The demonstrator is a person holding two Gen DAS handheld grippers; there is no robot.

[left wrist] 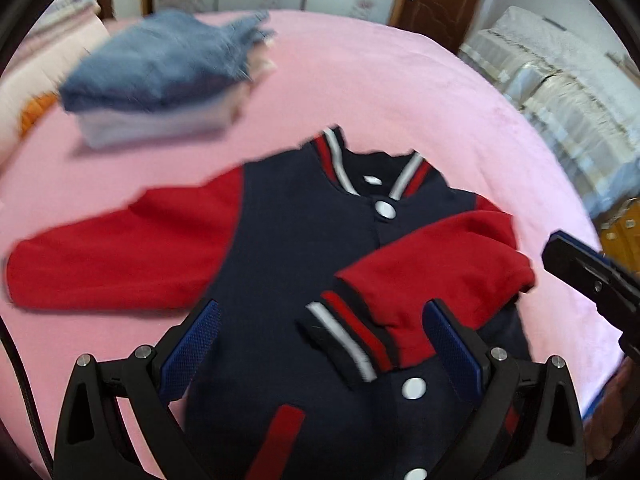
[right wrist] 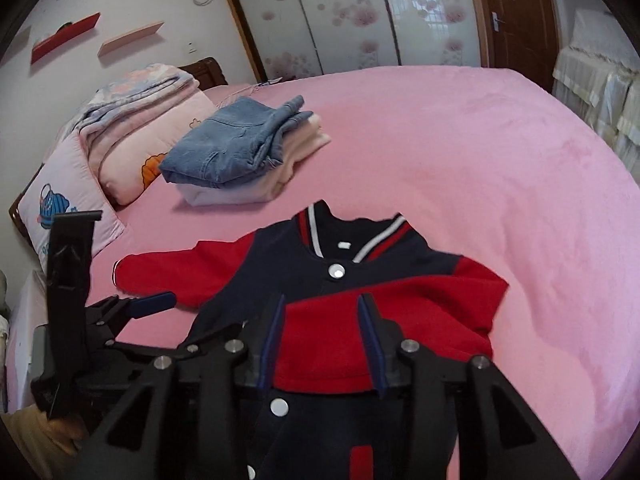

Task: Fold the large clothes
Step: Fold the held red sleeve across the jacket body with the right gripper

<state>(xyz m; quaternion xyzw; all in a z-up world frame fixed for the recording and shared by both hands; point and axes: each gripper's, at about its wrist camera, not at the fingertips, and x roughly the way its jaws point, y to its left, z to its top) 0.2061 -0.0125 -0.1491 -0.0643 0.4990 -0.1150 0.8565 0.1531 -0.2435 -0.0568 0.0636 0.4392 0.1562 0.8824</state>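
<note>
A navy varsity jacket [left wrist: 296, 248] with red sleeves and white snaps lies face up on the pink bed [left wrist: 400, 92]. Its right sleeve [left wrist: 436, 276] is folded across the chest, with the striped cuff [left wrist: 348, 340] near the middle. Its left sleeve [left wrist: 120, 244] lies spread out to the left. My left gripper [left wrist: 320, 344] is open above the jacket's lower front. My right gripper [right wrist: 322, 320] is open and hovers over the folded red sleeve [right wrist: 380, 320]. The jacket also shows in the right wrist view [right wrist: 288, 264]. The other gripper shows at each view's edge.
A folded stack with blue jeans on top [right wrist: 236, 148] sits on the bed behind the jacket. Pillows and a folded quilt [right wrist: 132, 120] lie at the far left. A wardrobe, a brown door [right wrist: 516, 20] and covered furniture stand beyond the bed.
</note>
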